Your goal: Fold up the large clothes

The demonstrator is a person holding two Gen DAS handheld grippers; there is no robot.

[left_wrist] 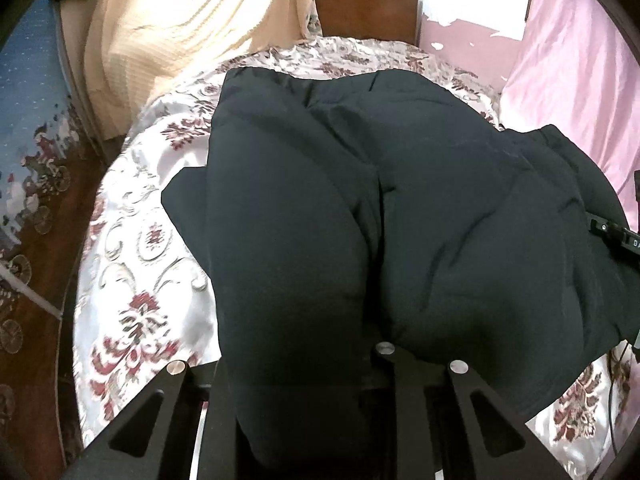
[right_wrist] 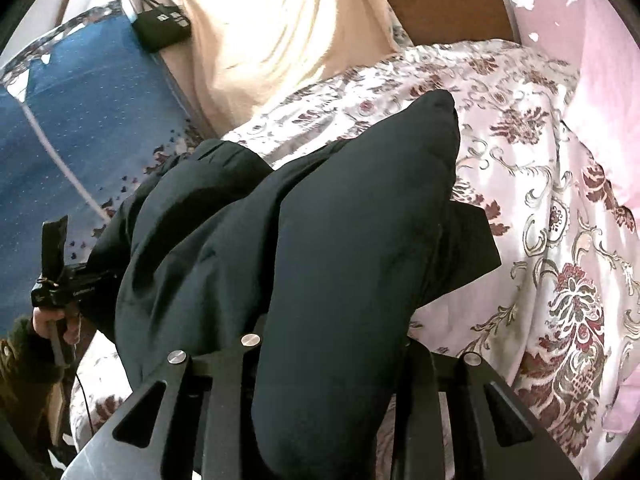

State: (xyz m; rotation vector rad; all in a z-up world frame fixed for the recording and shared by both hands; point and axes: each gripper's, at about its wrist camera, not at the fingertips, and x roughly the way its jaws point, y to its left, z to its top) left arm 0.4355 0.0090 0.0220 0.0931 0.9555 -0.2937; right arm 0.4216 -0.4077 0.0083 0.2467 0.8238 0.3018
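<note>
The dark padded coat (left_wrist: 360,200) lies on the floral bedspread (left_wrist: 132,240), its long axis running from 6 toward 12 o'clock in the left wrist view and toward 1 o'clock in the right wrist view. Its near hem bulges up between both claws: the left gripper (left_wrist: 304,420) and the right gripper (right_wrist: 328,420) each pinch a thick fold. The fingertips are buried in fabric. A cream blanket (right_wrist: 280,40) hangs at 12 o'clock.

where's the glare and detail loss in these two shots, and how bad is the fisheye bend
Left wrist view: window light blows out the cream knitted blanket and the wall top right; the black padded garment reads nearly featureless. Right wrist view: the same blanket washes out, the glossy floral bedspread shines. Both frames curve strongly toward dark round corners.
</note>
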